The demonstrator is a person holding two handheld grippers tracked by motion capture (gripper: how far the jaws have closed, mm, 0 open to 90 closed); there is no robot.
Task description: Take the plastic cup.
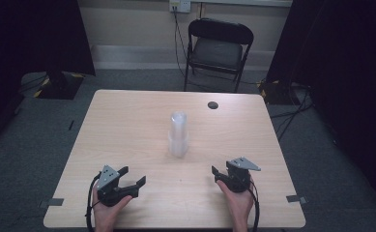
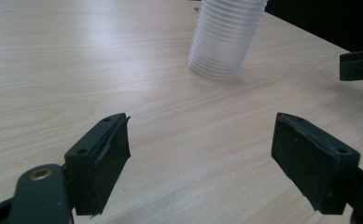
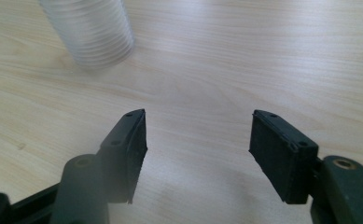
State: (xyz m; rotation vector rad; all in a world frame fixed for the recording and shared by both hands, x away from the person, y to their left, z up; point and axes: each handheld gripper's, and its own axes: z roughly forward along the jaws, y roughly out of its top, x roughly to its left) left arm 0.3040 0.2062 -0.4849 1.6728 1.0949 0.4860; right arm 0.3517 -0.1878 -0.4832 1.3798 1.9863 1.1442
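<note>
A tall stack of clear plastic cups (image 1: 178,134) stands upside down near the middle of the wooden table (image 1: 127,121). My left gripper (image 1: 133,177) rests near the front left edge, held by a hand, open with nothing between its jaws. My right gripper (image 1: 217,175) sits near the front right, also open and empty. The left gripper view has the ribbed cup stack (image 2: 226,37) ahead and to the right of the open gripper (image 2: 200,149). In the right gripper view the cup stack (image 3: 88,30) is ahead to the left of the open gripper (image 3: 198,140).
A small dark round spot (image 1: 213,105) marks the table's far side. Beyond the table stands a black folding chair (image 1: 217,46). Dark curtains hang at both sides, and cables run across the grey floor. A tip of the right gripper (image 2: 359,65) shows in the left gripper view.
</note>
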